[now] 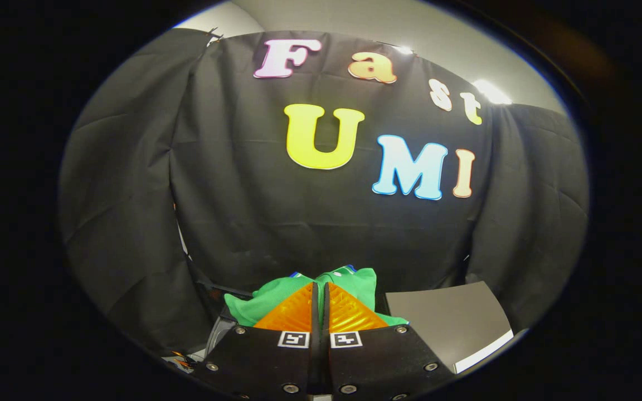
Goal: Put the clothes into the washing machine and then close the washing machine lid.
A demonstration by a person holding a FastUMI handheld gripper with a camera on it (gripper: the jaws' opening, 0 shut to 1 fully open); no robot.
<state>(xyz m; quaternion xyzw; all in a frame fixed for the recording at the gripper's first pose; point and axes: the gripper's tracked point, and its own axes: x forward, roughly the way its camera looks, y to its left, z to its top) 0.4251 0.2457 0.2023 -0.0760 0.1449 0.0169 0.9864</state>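
Up close, tongs (319, 289) clamped on green garment (276, 298), its lower part hidden, grey board (455, 323) beside.

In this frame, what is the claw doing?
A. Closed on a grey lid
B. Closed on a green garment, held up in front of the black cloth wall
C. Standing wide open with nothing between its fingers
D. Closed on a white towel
B: the claw has its fingers nearly together with the green garment bunched between and around them.
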